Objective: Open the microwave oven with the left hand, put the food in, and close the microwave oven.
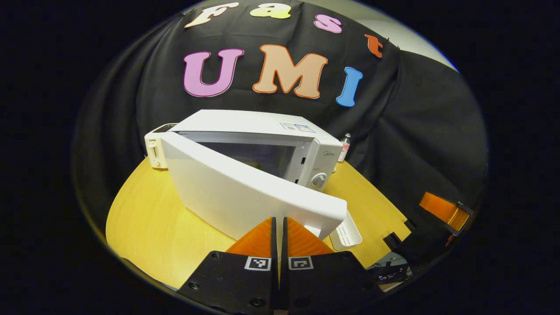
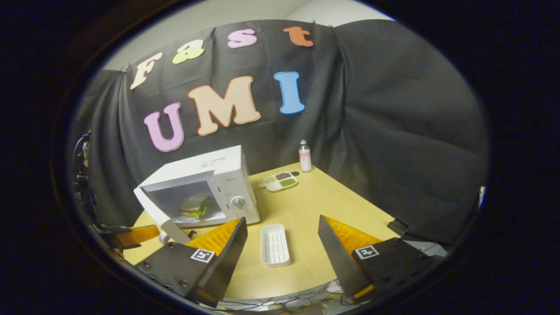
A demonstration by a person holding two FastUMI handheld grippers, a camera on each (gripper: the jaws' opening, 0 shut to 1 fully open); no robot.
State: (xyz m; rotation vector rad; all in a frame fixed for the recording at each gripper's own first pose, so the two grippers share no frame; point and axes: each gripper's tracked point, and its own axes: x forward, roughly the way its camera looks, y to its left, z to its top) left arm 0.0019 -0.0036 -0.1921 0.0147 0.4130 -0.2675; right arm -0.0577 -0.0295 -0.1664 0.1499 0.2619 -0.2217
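The white microwave stands on the yellow table with its door swung partly open toward me. My left gripper is shut with nothing between its fingers, its tips against the door's outer face near the free edge. In the right gripper view the microwave shows a sandwich on a plate inside its cavity. The left gripper sits by the door's lower edge. My right gripper is open above the table, over an empty white tray.
A small white appliance stands left of the microwave. A small bottle and a compartment dish with food sit at the table's far side. The white tray lies under the door's free end. Cables hang below the table's near edge.
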